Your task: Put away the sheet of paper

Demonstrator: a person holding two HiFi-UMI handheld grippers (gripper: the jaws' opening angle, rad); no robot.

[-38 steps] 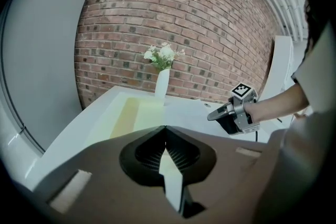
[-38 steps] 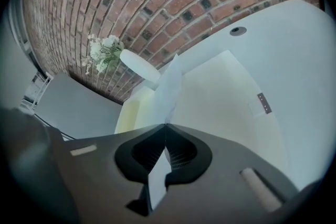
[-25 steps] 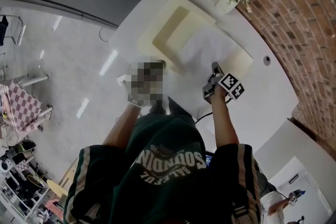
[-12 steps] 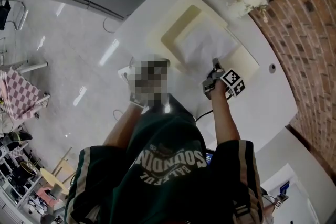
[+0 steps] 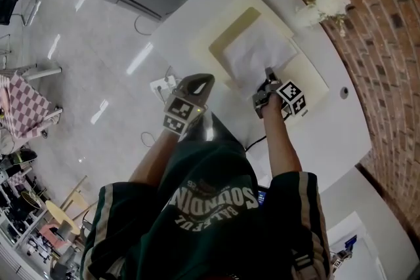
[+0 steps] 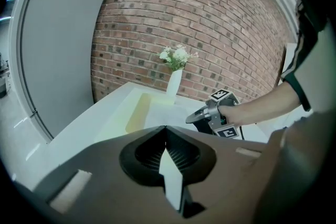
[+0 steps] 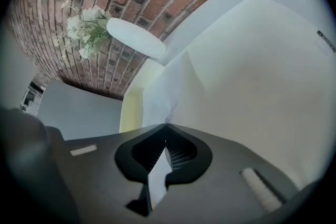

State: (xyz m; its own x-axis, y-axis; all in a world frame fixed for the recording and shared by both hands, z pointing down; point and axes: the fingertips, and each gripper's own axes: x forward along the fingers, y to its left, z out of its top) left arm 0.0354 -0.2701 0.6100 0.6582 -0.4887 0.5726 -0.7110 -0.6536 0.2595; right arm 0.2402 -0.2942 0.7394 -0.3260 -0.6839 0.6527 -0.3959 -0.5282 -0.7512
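Right hand-held gripper (image 7: 165,126) pinched shut on sheet of paper (image 5: 252,52), paper lying over cream tray (image 5: 216,26) on counter (image 5: 197,6). Left hand-held gripper (image 6: 165,127) closed, empty.

the right gripper (image 7: 166,126) pinches the near edge of the sheet of paper (image 7: 170,89), which lies over a cream tray (image 7: 131,105).

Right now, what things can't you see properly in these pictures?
- Head view: the right gripper covers the near edge of the sheet of paper.
- Head view: that sheet hides much of the tray's hollow.
- Head view: the round spot on the table is too small to name.
- Left gripper view: the left gripper's body blocks the table's near part.
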